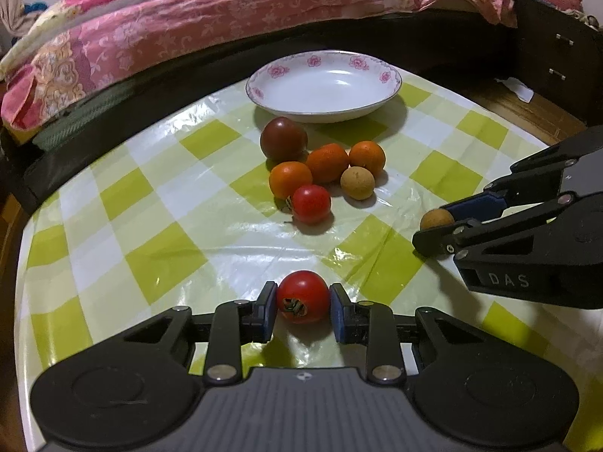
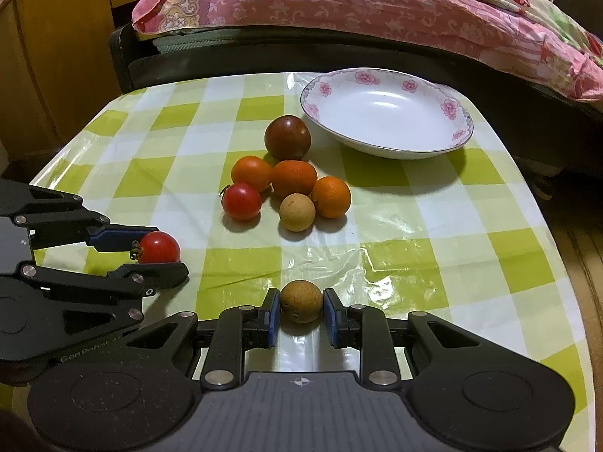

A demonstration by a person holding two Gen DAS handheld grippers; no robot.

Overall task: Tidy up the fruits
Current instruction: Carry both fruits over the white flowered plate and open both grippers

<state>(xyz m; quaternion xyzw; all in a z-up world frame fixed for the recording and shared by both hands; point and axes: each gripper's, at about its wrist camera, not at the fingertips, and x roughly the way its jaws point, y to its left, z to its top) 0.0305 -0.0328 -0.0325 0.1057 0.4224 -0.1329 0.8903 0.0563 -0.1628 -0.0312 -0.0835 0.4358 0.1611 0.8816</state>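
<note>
My left gripper [image 1: 303, 303] is shut on a red cherry tomato [image 1: 302, 295], its blue pads pressing both sides; from the right wrist view that same gripper [image 2: 160, 250] and tomato [image 2: 158, 247] sit low on the left. My right gripper [image 2: 301, 310] is shut on a tan longan [image 2: 301, 300], seen also at the right of the left wrist view as a gripper [image 1: 439, 224] with the longan [image 1: 436, 219]. A pile of fruit lies mid-table: a dark tomato [image 1: 283, 138], several orange fruits [image 1: 327, 162], a red tomato [image 1: 311, 203], a second longan [image 1: 357, 182]. An empty flowered white plate [image 1: 264, 92] stands behind.
The table carries a green-and-white checked plastic cloth [image 1: 162, 260]. A bed with a pink floral quilt [image 1: 188, 19] runs along the far edge. A dark drawer unit [image 1: 557, 56] stands at the right, a wooden cabinet [image 2: 49, 56] at the left of the right wrist view.
</note>
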